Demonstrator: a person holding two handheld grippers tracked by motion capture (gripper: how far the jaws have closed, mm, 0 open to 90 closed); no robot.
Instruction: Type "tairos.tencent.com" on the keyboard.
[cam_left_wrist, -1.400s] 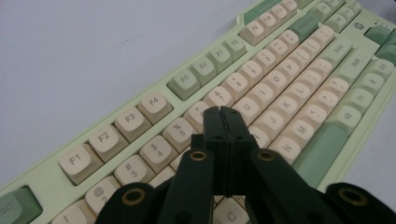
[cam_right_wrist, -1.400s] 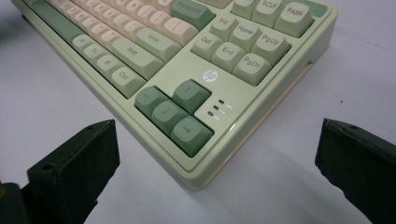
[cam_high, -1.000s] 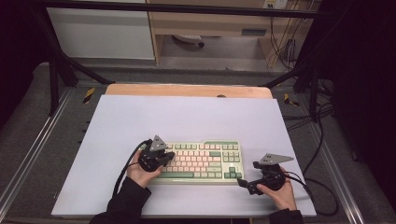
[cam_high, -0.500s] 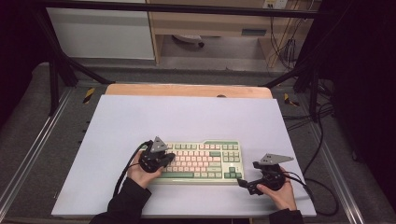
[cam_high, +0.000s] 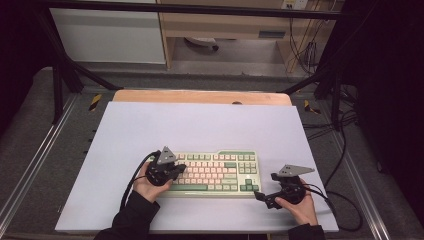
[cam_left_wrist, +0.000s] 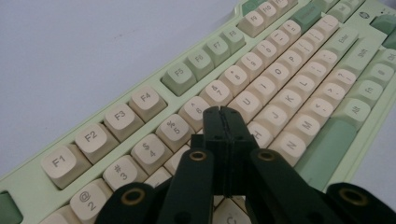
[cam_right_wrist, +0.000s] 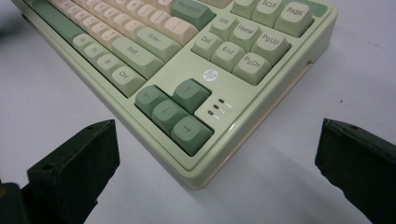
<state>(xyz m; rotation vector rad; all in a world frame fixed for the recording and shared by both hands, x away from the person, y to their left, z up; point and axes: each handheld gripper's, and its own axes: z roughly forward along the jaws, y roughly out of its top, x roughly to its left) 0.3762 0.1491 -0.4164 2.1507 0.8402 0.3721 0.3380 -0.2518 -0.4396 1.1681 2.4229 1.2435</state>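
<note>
The pale green keyboard with cream and green keycaps (cam_high: 216, 173) lies on the white bench (cam_high: 150, 130), toward its 6 o'clock edge, long axis running 9 to 3 o'clock in the high view. The left claw (cam_high: 178, 168) is closed on nothing, its 2 jaws pressed together into a single point over the cream letter keys (cam_left_wrist: 261, 116), tip at about the T and Y caps; it is the nearer claw, already above the keys, so any press is straight down. The right claw (cam_high: 259, 195) stands wide open, holding nothing, on the bench just off the keyboard's corner with the green arrow keys (cam_right_wrist: 170, 114), the keyboard lying toward 10 o'clock from it. The left gripper view gives the key legends under the tip; the high view gives how both hands flank the keyboard.
</note>
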